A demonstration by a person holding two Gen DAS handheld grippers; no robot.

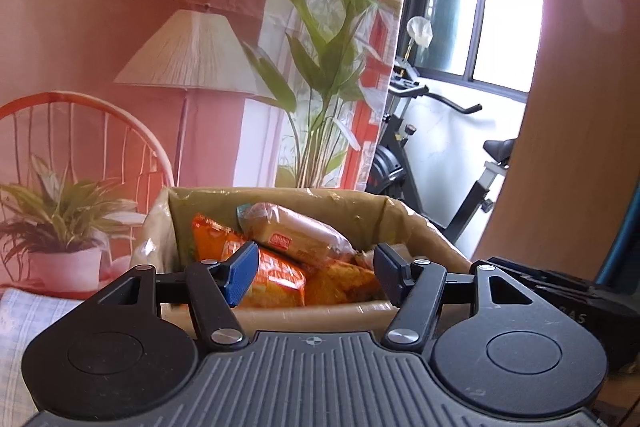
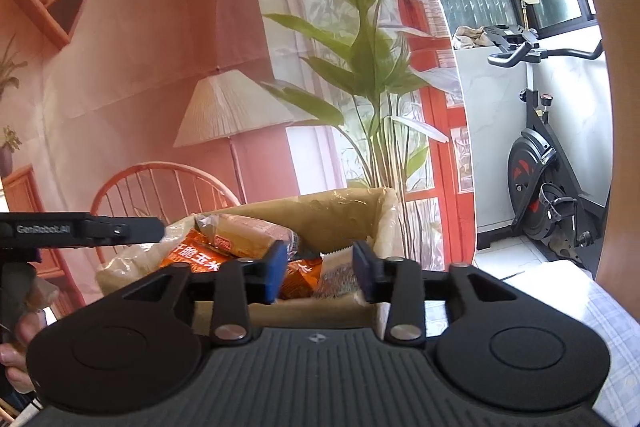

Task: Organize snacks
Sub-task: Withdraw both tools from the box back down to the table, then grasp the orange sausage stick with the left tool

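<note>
A cardboard box (image 1: 208,205) lined with plastic holds the snacks. Inside lie orange packets (image 1: 280,277) and, on top of them, a clear-wrapped pale cake packet (image 1: 298,233) with a red label. My left gripper (image 1: 316,267) is open just above the box's near rim, with nothing between its blue pads. In the right wrist view the same box (image 2: 332,211) shows the cake packet (image 2: 248,235), an orange packet (image 2: 196,255) and a clear speckled packet (image 2: 336,281). My right gripper (image 2: 320,267) is open over the near rim and holds nothing.
The left gripper's black body (image 2: 80,229) reaches in from the left, a hand (image 2: 16,347) below it. The right gripper's body (image 1: 560,291) sits right of the box. A checked cloth (image 2: 600,311) covers the surface. An exercise bike (image 2: 536,163) stands behind on the right.
</note>
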